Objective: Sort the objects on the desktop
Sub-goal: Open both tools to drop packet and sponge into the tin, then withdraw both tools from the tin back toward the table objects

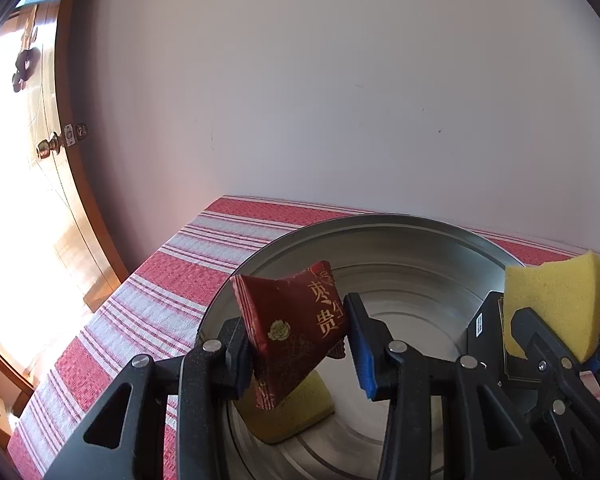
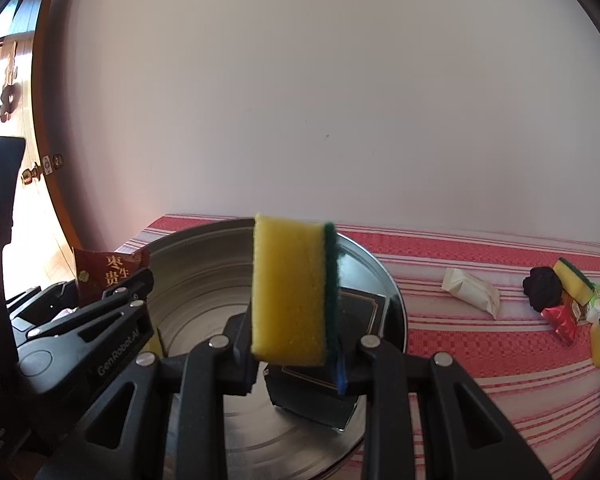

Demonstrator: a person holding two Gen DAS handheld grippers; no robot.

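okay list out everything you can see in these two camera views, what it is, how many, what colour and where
Metal basin: one, silver, on the striped cloth under both grippers.
Red packet: one, dark red with gold print, held over the basin.
Sponge: one, yellow with green back, held upright over the basin.
Second sponge: one, yellow, lying in the basin.
Black box: one, black with gold lines, in the basin.
White packet: one, cream, on the cloth right of the basin.
Pile of items: several, black, yellow-green, red, at the cloth's right end.
Tablecloth: one, red and white stripes.
Door: one, wooden, brass knob, far left.
Left gripper: black, shut on the packet.
Right gripper: black, shut on the sponge.
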